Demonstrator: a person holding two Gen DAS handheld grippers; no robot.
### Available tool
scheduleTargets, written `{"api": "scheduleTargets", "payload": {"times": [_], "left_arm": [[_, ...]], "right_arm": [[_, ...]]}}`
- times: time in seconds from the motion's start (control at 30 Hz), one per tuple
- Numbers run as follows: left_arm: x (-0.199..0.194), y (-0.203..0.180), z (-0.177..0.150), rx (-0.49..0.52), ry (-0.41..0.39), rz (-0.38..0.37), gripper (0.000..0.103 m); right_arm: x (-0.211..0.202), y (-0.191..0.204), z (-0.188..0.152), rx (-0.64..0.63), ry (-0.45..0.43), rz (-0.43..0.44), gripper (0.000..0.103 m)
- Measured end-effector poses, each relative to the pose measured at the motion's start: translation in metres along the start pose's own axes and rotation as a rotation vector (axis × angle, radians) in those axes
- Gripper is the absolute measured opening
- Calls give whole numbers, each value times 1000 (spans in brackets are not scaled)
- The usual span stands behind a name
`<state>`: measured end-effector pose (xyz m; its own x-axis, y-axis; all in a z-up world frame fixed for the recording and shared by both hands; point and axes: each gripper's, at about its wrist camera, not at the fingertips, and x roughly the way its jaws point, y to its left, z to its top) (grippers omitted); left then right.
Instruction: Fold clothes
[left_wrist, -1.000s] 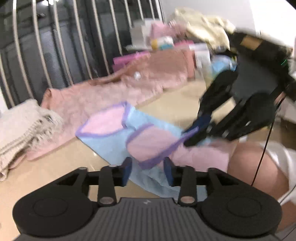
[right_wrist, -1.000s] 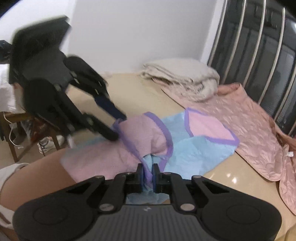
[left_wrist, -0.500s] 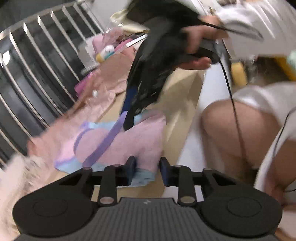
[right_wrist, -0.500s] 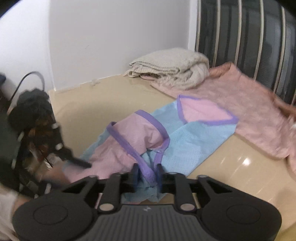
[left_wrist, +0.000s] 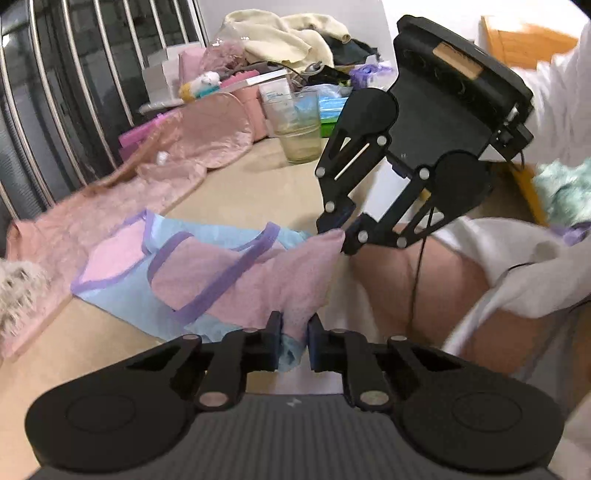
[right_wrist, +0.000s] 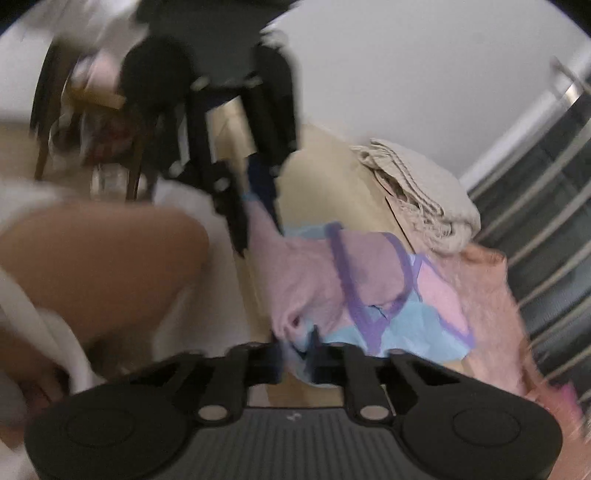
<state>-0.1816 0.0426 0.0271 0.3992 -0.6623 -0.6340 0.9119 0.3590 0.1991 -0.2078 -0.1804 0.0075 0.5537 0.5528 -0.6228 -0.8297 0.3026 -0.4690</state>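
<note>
Garment (left_wrist: 207, 269): pink-and-blue piece with purple trim, lying on the tan table (left_wrist: 258, 184), near edge hanging off toward the person's bare leg (left_wrist: 417, 280). Far side flat, near side bunched and lifted.

Left gripper (left_wrist: 294, 338): fingers narrowed to a small gap with a fold of pink and blue cloth between them. Looks pinched; the cloth fills the gap. From the right wrist view the same tool (right_wrist: 258, 221) comes down from above, tips at the garment's far pink corner, but that view is motion-blurred.

Right gripper (right_wrist: 297, 356): fingers close together, blue cloth bunched between them at the garment's near edge. In the left wrist view it (left_wrist: 341, 234) is sharp: tips meet right at a raised pink corner, cloth peaks up to them. Gripping that corner.

So both tools hold the same near edge of the garment, one at each end, cloth sagging between.

Around it:
- pink quilted cloth (left_wrist: 122, 206) spread behind the garment, along the barred headboard (left_wrist: 55, 110), touching or slightly under the garment's far edge
- folded beige knit blanket (right_wrist: 417, 199) at the table corner by the wall, resting on the pink cloth's end
- clear plastic cup (left_wrist: 297, 125) further back on the table, well clear of the garment
- clutter of boxes and cream cloth (left_wrist: 280, 40) piled behind the cup

Person's white sleeve (left_wrist: 554, 103) at right of the left wrist view.
</note>
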Motion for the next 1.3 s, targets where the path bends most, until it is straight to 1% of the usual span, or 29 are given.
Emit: {"api": "scheduleTargets", "payload": {"times": [0.07,0.13,0.17,0.23,0.3,0.37,0.43,0.47,0.5,0.53,0.57,0.6,0.63,0.67,0.7,0.73,0.83,0.87,0.9,0.93,1.0,1.03,1.07,1.1,1.17,1.2,1.23,1.27,1.3], "left_arm": [[-10,2,3,-52,9,-93,12],[-15,15,7,-132,-8,-160,11],[-16,25,10,-171,-23,-177,11],[-18,45,16,-248,-53,-208,11],[-9,79,21,-349,-80,-240,11],[2,105,23,-431,-111,-243,11],[15,134,25,-520,-138,-228,11],[25,147,26,-580,-132,-202,14],[36,160,26,-653,-114,-166,16],[46,171,25,-719,-90,-124,24],[54,179,22,-778,-62,-73,28],[60,183,21,-815,-45,-33,31],[61,182,20,-817,-40,-2,43],[57,177,18,-814,-40,31,56],[49,171,17,-817,-42,68,61],[40,163,15,-822,-54,91,63],[22,140,12,-839,-116,71,63],[22,134,13,-852,-119,77,63],[26,130,15,-859,-104,88,63],[34,127,17,-851,-70,105,63],[48,118,18,-803,-1,130,61],[54,114,18,-785,24,141,60],[54,111,18,-769,35,152,60],[52,108,19,-747,39,163,60],[45,111,23,-732,25,174,61],[40,118,26,-734,6,189,62],[37,127,29,-742,-8,222,66],[38,141,32,-756,-14,267,71],[43,153,35,-761,-3,312,73]], "right_arm": [[-17,0,0,80,-29,64,6],[-30,-8,-4,187,-60,161,6],[-37,-12,-6,241,-76,210,6],[-37,-38,-11,369,-115,279,6],[-37,-65,-15,500,-155,344,6],[-26,-97,-21,641,-185,371,6],[-10,-126,-24,761,-197,362,6],[0,-141,-25,811,-193,361,6],[8,-151,-26,847,-186,347,6],[16,-160,-27,872,-173,320,7],[25,-164,-27,892,-147,287,10],[34,-166,-28,910,-119,254,15],[37,-164,-30,913,-98,223,24],[39,-161,-31,912,-80,192,26],[41,-158,-33,910,-61,162,26],[36,-154,-36,908,-70,131,27],[16,-144,-43,903,-123,33,36],[19,-141,-41,897,-118,30,36],[25,-137,-40,889,-106,32,36],[30,-134,-38,881,-93,33,36],[41,-128,-35,866,-70,37,35],[46,-124,-34,858,-58,38,32],[52,-121,-32,850,-46,40,30],[53,-117,-31,831,-53,11,27],[44,-119,-29,831,-57,-12,28],[37,-123,-27,842,-64,-21,32],[30,-132,-25,850,-90,-43,41],[26,-143,-23,857,-107,-77,47],[27,-155,-22,869,-105,-114,56]]}}
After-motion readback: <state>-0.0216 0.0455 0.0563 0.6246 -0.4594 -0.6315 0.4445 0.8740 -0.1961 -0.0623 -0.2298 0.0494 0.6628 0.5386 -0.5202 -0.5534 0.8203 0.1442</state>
